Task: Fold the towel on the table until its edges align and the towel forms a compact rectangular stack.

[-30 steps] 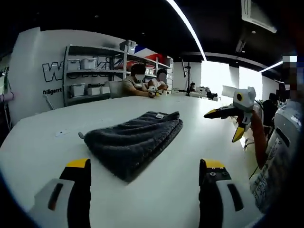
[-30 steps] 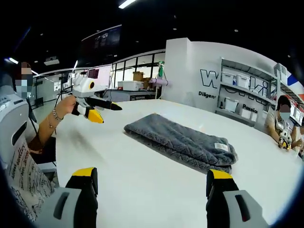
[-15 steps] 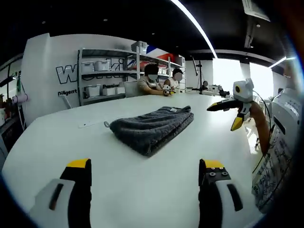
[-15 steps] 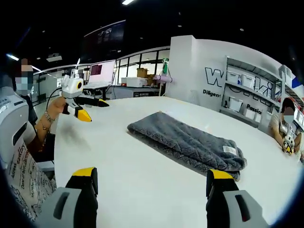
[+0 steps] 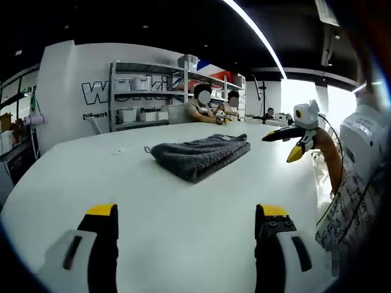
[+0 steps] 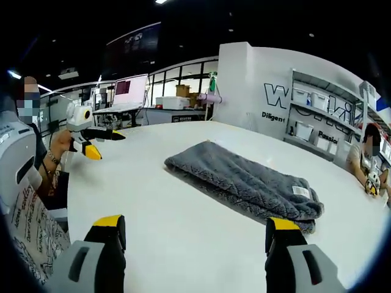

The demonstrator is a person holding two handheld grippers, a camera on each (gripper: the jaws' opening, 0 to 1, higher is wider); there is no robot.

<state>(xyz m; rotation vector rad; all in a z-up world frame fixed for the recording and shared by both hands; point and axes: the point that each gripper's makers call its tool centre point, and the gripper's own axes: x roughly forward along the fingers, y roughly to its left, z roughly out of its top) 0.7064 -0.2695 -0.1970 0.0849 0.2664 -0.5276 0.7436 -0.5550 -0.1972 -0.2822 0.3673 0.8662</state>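
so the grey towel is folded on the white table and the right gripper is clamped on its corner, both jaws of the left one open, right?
Not quite. The right gripper is not clamped on the towel: in the right gripper view its jaws stand open over bare table, short of the cloth. The rest holds: the towel lies folded on the white table and the left gripper is open.

Your towel (image 5: 200, 155) is dark grey, with a plush ribbed pile, and it lies flat on the white worktop (image 5: 153, 207), folded into a compact, layered, oblong stack. In the right gripper view the towel (image 6: 244, 183) runs from about 10 o'clock toward 4 o'clock, stacked layers showing along its near long edge. You can see a small white label at its 4 o'clock end.
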